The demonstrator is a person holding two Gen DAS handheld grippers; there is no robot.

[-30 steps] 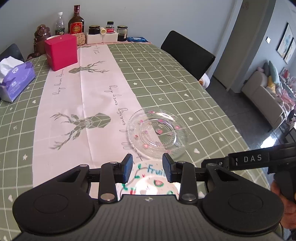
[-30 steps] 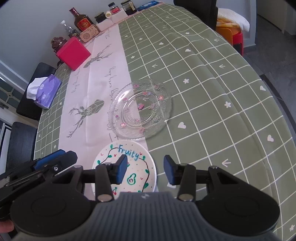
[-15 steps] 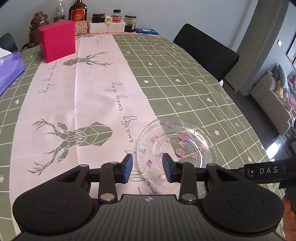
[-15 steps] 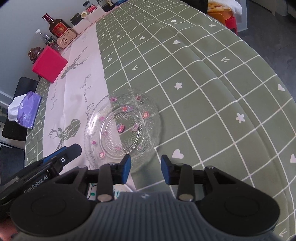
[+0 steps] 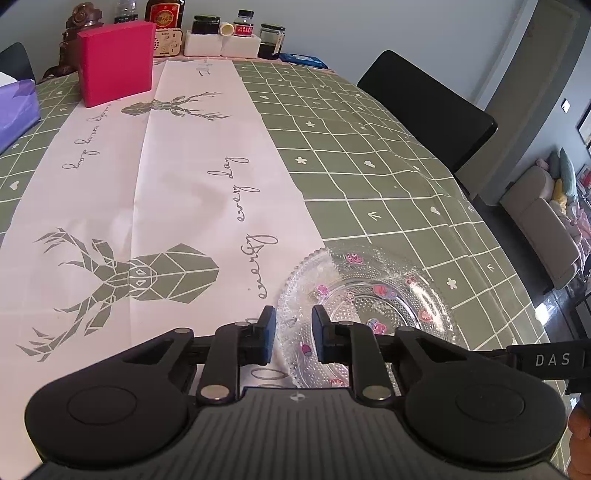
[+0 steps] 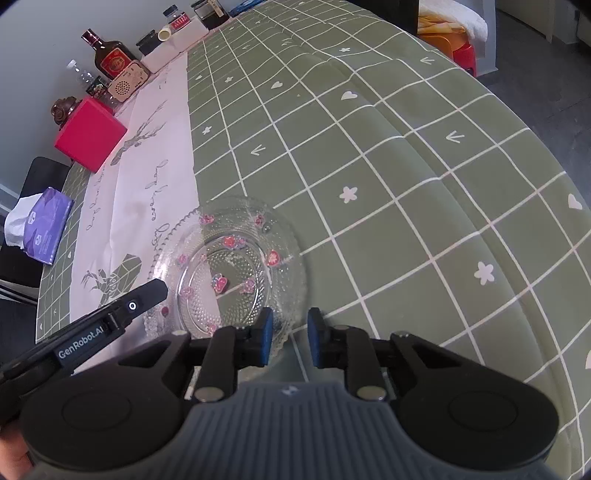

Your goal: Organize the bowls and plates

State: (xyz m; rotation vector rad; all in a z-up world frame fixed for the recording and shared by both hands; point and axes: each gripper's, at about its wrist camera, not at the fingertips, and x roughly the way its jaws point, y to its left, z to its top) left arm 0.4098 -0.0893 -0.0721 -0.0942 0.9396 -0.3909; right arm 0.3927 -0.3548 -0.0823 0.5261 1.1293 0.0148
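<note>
A clear glass plate (image 5: 373, 295) with pink flower marks lies on the green checked tablecloth, partly on the white runner; it also shows in the right wrist view (image 6: 229, 266). My left gripper (image 5: 293, 338) is open and empty, its fingertips over the plate's near left rim. My right gripper (image 6: 290, 338) is open and empty, its fingertips over the plate's near right rim. The left gripper's body (image 6: 99, 325) shows in the right wrist view, and the right gripper's body (image 5: 546, 360) shows in the left wrist view. The white "Fruity" plate is hidden below the grippers.
A pink box (image 5: 116, 66), a purple tissue pack (image 5: 16, 107), bottles and jars (image 5: 221, 29) stand at the table's far end. A black chair (image 5: 424, 107) stands at the right side. The table edge drops off to the right (image 6: 546, 155).
Both grippers have moved forward from over the "Fruity" plate to the glass plate's near rim. The "Fruity" plate has gone out of view. Both stay open.
</note>
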